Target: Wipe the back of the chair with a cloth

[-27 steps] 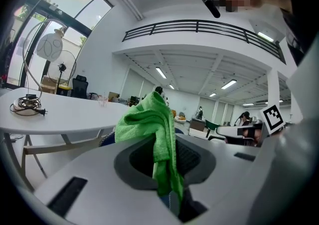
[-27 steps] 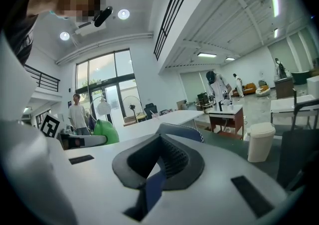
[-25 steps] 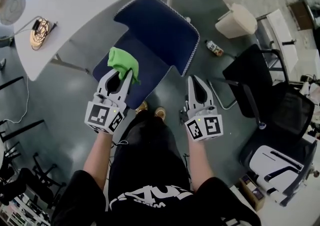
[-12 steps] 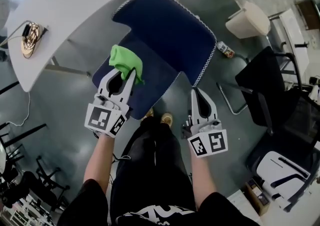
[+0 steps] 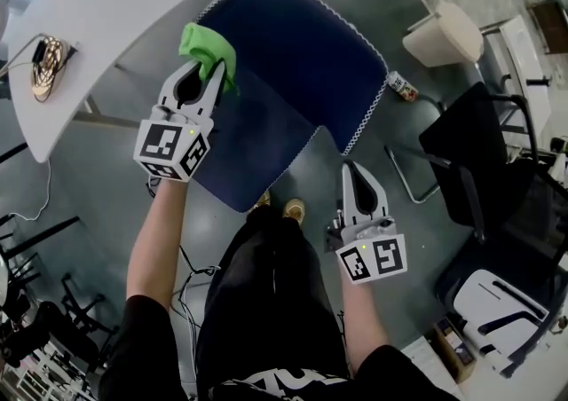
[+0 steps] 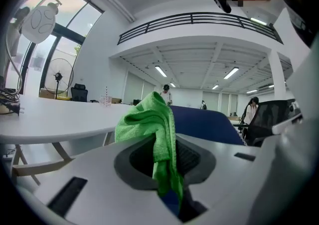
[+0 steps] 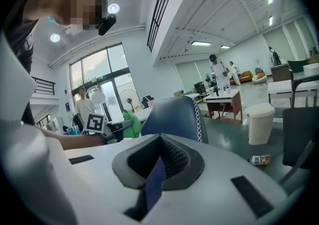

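Moved the left gripper, cloth clamped in it, up and leftward: off the seat, onto the back's upper left edge. Drew the right gripper slightly down, below the back's lower corner.

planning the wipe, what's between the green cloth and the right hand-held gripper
The chair back spans between cloth and right hand-held gripper, per the head view.

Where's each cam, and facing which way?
Head view: on the head, steeply down at the chair; both arms, legs, left gripper, right gripper show.
Left gripper view: on left gripper, along jaws shut on cloth; torso top right.
Right gripper view: on right gripper, toward the chair back; left forearm shows.
Shared: all show chair and cloth.
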`<state>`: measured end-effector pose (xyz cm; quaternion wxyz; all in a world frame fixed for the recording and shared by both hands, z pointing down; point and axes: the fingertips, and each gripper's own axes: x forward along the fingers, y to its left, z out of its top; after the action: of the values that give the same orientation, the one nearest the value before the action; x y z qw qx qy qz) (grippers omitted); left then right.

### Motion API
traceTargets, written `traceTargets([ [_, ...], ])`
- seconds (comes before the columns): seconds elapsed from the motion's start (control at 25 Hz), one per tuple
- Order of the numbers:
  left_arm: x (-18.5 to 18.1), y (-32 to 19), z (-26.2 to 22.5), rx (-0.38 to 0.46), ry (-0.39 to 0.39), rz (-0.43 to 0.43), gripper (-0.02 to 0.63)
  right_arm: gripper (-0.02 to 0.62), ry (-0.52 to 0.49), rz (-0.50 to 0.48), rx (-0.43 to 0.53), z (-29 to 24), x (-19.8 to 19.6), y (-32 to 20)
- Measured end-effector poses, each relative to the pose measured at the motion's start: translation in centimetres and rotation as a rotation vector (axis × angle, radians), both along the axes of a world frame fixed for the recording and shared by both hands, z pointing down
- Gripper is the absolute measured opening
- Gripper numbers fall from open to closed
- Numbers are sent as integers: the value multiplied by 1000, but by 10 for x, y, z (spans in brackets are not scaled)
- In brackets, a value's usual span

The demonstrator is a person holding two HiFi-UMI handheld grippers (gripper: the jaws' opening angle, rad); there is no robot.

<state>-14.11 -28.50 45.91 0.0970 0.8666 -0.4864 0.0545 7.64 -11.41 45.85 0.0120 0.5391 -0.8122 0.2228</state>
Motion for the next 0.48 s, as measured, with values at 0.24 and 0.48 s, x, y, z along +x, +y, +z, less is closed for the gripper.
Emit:
traceTargets([
  [0.24,4,-44,20,5,-77,27,69,-3,2,1,-12,6,1,2],
  [0.48,21,-64,40,-40,-102,47,69,-3,2,8,-24,10,4,5],
])
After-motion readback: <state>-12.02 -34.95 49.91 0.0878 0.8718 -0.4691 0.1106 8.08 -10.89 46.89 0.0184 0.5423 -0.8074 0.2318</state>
